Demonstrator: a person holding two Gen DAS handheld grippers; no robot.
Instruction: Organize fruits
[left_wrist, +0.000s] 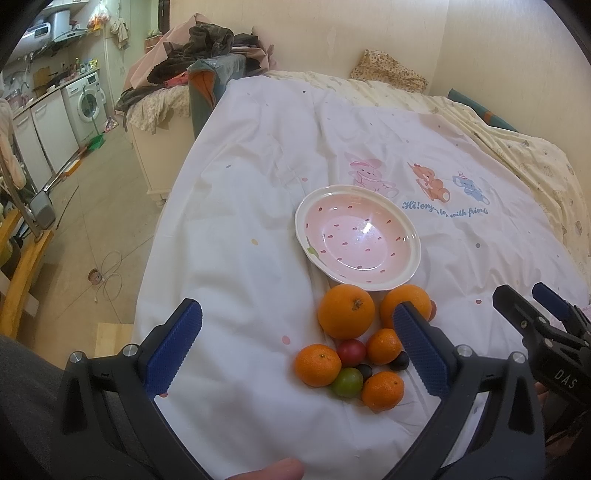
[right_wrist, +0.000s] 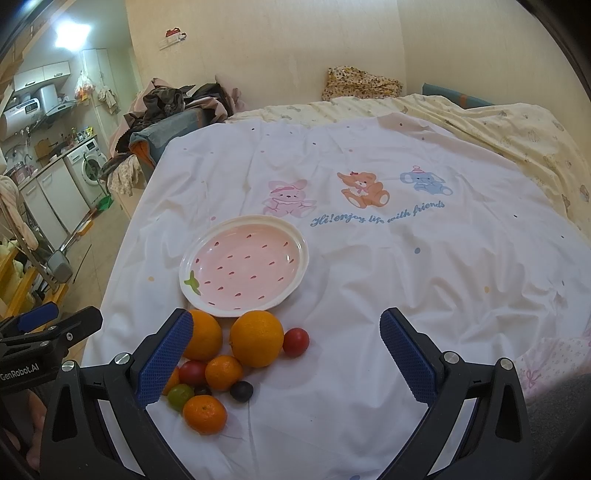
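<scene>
A pink strawberry-pattern bowl (left_wrist: 357, 237) (right_wrist: 244, 266) stands empty on the white sheet. In front of it lies a cluster of fruit: two large oranges (left_wrist: 345, 311) (right_wrist: 256, 338), several small mandarins (left_wrist: 317, 364) (right_wrist: 204, 413), red tomatoes (left_wrist: 351, 352) (right_wrist: 296, 342), a green one (left_wrist: 347, 382) (right_wrist: 180, 396) and dark plums (left_wrist: 400, 361) (right_wrist: 242, 391). My left gripper (left_wrist: 299, 347) is open and empty, the cluster near its right finger. My right gripper (right_wrist: 286, 360) is open and empty, the cluster by its left finger. Each gripper shows at the other view's edge.
The white cartoon-print sheet (right_wrist: 369, 258) covers a bed; its left edge drops to the floor (left_wrist: 92, 221). A yellow quilt (right_wrist: 517, 140) and pillow (right_wrist: 362, 85) lie behind. A clothes pile (left_wrist: 199, 48) sits on furniture to the back left; kitchen units and a washing machine (left_wrist: 86, 101) stand further left.
</scene>
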